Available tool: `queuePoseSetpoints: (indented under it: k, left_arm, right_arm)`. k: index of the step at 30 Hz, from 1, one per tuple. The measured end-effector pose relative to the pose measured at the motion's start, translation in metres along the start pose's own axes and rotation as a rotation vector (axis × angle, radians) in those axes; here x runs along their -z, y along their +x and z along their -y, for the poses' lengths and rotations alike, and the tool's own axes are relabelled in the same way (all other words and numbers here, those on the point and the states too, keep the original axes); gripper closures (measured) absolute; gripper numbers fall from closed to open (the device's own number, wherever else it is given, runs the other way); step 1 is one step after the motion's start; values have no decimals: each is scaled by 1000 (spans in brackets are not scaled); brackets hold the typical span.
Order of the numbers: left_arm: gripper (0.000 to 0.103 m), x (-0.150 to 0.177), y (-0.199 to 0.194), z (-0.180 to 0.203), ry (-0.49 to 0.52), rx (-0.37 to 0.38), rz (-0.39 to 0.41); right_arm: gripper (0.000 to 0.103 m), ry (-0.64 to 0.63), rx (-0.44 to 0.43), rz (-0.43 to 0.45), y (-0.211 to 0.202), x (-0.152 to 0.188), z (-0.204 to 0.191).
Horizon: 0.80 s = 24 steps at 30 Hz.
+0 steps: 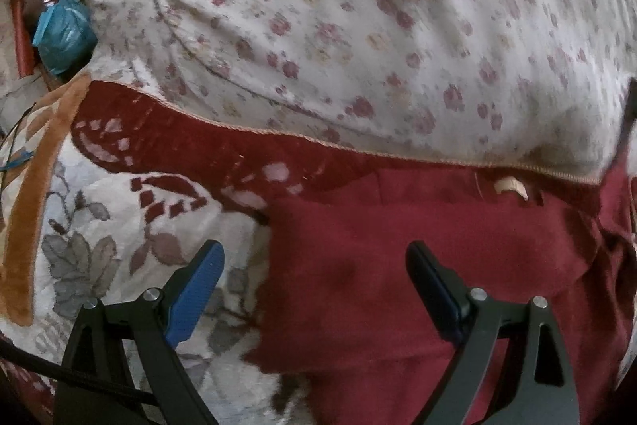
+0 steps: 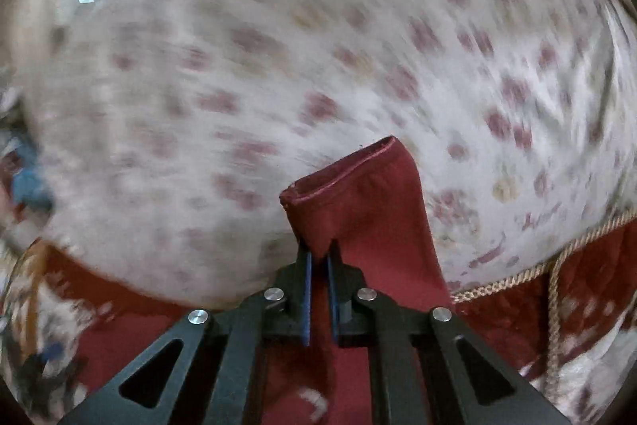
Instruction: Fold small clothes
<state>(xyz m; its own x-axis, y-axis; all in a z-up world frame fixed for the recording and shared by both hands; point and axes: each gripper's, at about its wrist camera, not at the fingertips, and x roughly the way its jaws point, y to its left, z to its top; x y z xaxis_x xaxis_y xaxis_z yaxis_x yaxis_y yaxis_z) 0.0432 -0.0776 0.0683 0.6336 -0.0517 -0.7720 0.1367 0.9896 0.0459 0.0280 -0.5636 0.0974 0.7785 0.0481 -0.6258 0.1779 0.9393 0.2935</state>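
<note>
A dark red small garment [image 1: 418, 265] lies spread on a patterned blanket in the left wrist view. My left gripper [image 1: 314, 261] is open just above its left edge, with one blue-padded finger over the blanket and the other over the cloth. In the right wrist view my right gripper [image 2: 318, 253] is shut on a hemmed corner of the red garment [image 2: 358, 202] and holds it lifted, the hem standing up beyond the fingertips. The view is blurred by motion.
A white cushion with red flowers [image 1: 358, 26] rises behind the garment, edged with cord [image 2: 517, 273]. The floral blanket [image 1: 99, 226] has an orange border. A blue plastic bag [image 1: 63, 30] and clutter sit at the far left.
</note>
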Motion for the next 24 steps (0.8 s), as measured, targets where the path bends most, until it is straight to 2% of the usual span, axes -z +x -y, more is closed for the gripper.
queuePoseSetpoints:
  k: [6,8,11,14,17,22,24]
  left_arm:
    - [11,-10,-16,-25,-73,3,31]
    - [11,-13,-23,-34,-93,3,44]
    - [11,-16,-33,-53,-133,-8,68]
    - [11,-18,-37,-72,-184,-7,75]
    - [11,-18,-37,-84,-221,8,73]
    - [11,-19,-29,-83,-208,7,62]
    - [11,-18,-27,-77,-184,14,52]
  right_arm:
    - [96,-180,-272,43,-102,-3,-85]
    - [96,-226,-383,29,-115,-5,-120]
    - [96,-291,-509,-30,-119,13,-173]
    - [96,-357,-528,-121,-94,37,-222]
    - [96,-363,-526,-248,-46,79,-261]
    - [94,-325,-486,-447,55,144,-286]
    - [91,-290,-488,-517,80,159,-286]
